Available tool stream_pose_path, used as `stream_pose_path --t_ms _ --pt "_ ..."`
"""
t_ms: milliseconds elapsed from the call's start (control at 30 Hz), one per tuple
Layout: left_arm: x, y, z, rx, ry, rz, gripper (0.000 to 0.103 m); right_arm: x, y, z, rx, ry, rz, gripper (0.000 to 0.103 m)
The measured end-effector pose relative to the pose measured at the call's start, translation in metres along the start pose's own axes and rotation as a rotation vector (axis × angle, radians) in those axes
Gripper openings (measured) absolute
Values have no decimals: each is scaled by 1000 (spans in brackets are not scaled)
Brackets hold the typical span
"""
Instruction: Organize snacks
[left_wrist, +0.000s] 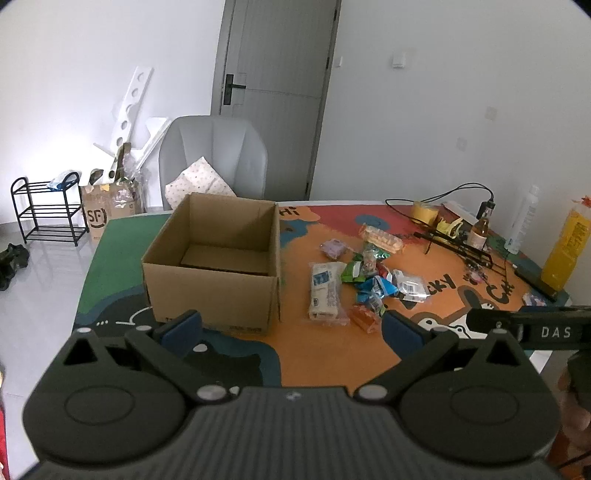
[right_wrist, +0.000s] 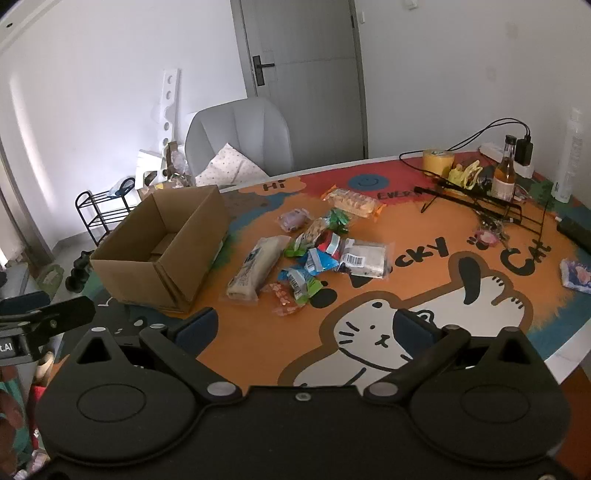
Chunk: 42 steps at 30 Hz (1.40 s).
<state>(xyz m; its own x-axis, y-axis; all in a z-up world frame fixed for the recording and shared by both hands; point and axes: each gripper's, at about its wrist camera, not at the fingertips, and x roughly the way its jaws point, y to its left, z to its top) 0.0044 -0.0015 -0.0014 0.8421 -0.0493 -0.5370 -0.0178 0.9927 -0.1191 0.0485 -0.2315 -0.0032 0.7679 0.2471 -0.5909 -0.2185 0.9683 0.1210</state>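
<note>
Cardboard box (left_wrist: 214, 277) floor half hidden, perhaps bare.

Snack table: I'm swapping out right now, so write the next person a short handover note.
Left claw: open, holding nothing, near the table's front edge.
Right claw: open, holding nothing, over the cat picture.
Cardboard box: open on the table's left side; no snacks visible inside.
Snack packets: loose pile right of the box, long white packet nearest it.
Done: nothing packed.
Left: move every packet into the box.
</note>
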Motion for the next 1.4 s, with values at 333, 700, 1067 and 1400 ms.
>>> stream_pose_path --t_ms 333,700,1067,1400 --pt "3 0 -2 2 -9 7 103 1 -1 0 0 4 2 103" --pt "5 -1 -4 -4 -5 -16 103 1 0 -3 1 -2 -8 103" --pt "3 -1 -4 -4 -12 -22 103 3 -2 -2 2 0 -4 103" --pt "2 -2 -5 -8 -13 -22 103 2 1 -3 -4 -3 -14 103"
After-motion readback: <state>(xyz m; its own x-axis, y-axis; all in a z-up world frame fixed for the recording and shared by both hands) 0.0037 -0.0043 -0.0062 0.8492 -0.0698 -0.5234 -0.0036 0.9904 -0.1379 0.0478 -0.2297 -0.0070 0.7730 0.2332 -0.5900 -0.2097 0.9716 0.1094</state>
